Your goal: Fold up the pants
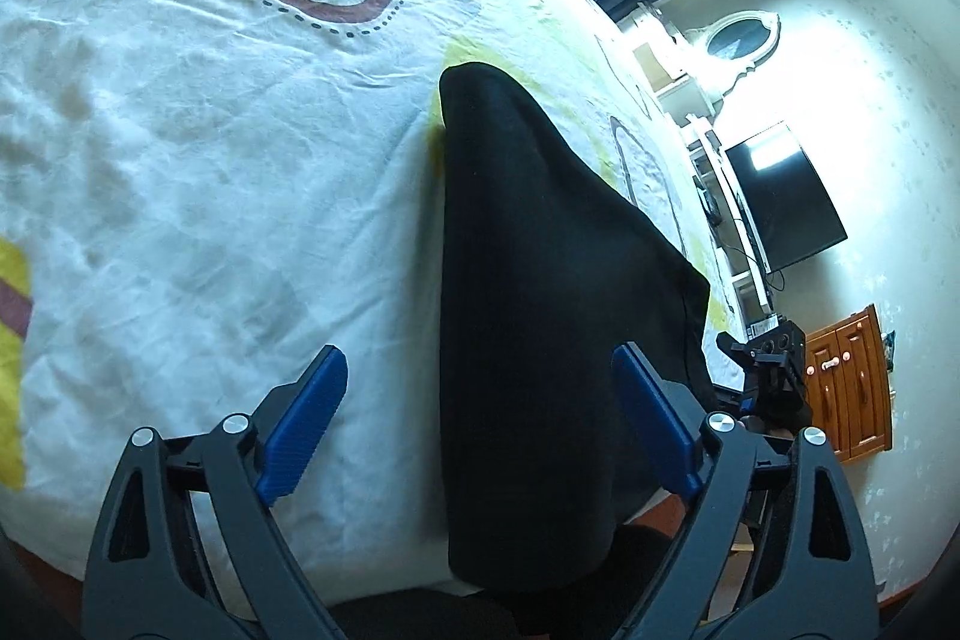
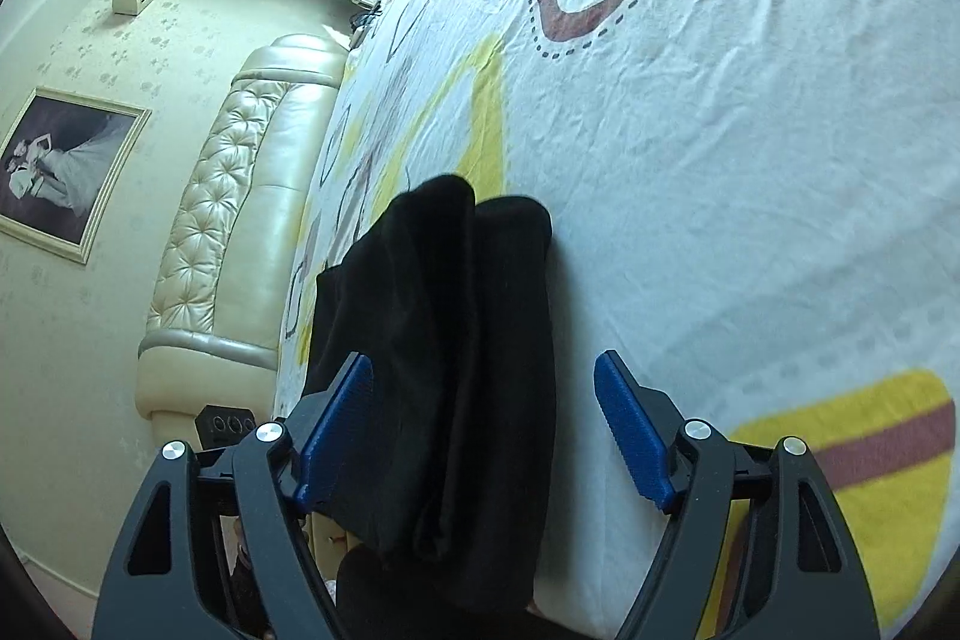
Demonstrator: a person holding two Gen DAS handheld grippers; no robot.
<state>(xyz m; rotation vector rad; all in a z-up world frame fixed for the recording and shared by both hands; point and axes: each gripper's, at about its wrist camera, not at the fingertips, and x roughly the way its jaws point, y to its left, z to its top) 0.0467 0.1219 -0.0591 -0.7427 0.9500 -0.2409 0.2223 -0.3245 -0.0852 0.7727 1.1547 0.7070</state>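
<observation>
bed [image 1: 210, 160] with patterned sheet, bedroom | black pants [image 1: 540, 310] laid folded lengthwise near the bed edge, likely for the next fold | left gripper [image 1: 480, 430] fingers released, nothing gripped | right gripper [image 2: 483, 430] fingers released astride the pants

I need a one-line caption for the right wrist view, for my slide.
Open right gripper above the folded black pants lying on a patterned bedsheet, padded headboard behind.
</observation>
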